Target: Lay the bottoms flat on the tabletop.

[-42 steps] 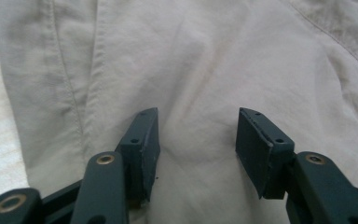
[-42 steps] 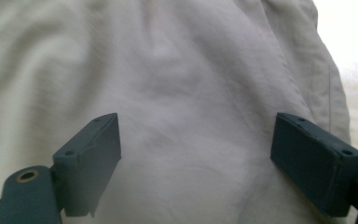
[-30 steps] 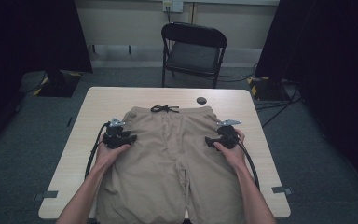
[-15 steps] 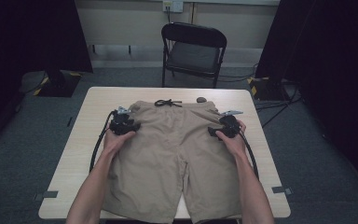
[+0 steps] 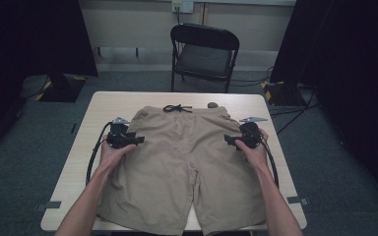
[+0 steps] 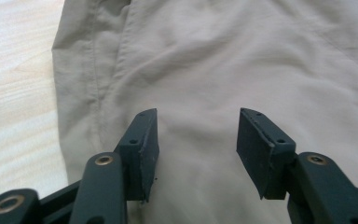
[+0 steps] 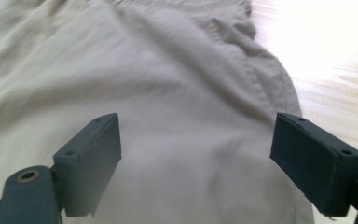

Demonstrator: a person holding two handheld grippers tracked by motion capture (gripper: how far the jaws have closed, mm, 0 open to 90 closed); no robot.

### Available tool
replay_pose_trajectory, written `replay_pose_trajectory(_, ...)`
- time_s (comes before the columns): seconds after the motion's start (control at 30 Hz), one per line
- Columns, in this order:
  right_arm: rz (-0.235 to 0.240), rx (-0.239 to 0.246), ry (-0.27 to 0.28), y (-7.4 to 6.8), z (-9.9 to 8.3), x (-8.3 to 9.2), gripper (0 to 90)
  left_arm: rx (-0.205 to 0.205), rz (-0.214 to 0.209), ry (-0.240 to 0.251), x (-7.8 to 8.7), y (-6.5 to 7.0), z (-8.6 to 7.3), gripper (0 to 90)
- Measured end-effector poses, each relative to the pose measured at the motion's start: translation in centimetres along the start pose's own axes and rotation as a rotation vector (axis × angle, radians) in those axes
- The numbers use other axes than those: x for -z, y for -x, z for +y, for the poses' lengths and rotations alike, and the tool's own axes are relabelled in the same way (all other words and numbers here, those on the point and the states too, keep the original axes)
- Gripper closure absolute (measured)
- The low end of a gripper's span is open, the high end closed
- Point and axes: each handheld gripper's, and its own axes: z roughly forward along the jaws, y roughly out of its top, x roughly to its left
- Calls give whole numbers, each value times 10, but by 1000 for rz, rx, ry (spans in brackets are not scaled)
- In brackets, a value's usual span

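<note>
Table: light wooden tabletop (image 5: 86,147), its bare grain showing at the left of the left gripper view and at the right of the right gripper view.
Left gripper (image 5: 139,141): held in the person's left hand (image 5: 109,153) at the left side seam of the shorts, near the waist, its black cable (image 5: 94,155) looping down over the table beside it.
Left gripper jaws: parted, and they have just been opening; in the left gripper view (image 6: 196,149) the two black pads hang over flat fabric with nothing pinched between them.
Shorts (image 5: 184,157): khaki shorts spread flat in the middle of the table, waistband toward the far edge, both legs running toward the person and reaching the near edge.
Drawstring (image 5: 177,108): dark cord tied in a bow at the centre of the waistband.
Small dark object (image 5: 212,104): lies on the table just beyond the waistband, right of the drawstring; too small to identify.
Folding chair (image 5: 204,54): black, standing behind the far edge of the table.
Right gripper (image 5: 229,140): held in the right hand (image 5: 254,151) at the right side seam of the shorts, level with the left one.
Right gripper jaws: wide apart in the right gripper view (image 7: 196,163), over smooth cloth beside the side seam, gripping nothing.
</note>
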Motion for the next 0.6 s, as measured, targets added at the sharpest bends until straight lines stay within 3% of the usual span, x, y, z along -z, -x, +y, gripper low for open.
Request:
replay_pose_trajectory(0.07,14,19,-9,-5,-6,11,152,11,-19,2,11,5,-2,490)
replay_pose_trajectory(0.13,18,23,-13,-10,-13,20,152,-7,-32,27,21,11,-4,492)
replay_pose_trajectory(0.2,23,15,-8,-14,-20,29,155,-15,-58,12,28,17,-6,493)
replay_pose_trajectory(0.27,31,38,-14,-19,-29,35,152,-53,-62,2,34,24,-10,494)
replay_pose_trajectory(0.33,37,53,-28,-25,-38,40,149,-55,-76,17,38,26,-14,500)
replay_pose_trajectory(0.43,42,64,-51,-31,-53,43,150,-46,-93,28,44,32,-25,503)
replay_pose_trajectory(0.6,22,66,-66,-34,-76,51,151,-67,-82,-13,48,44,-54,503)
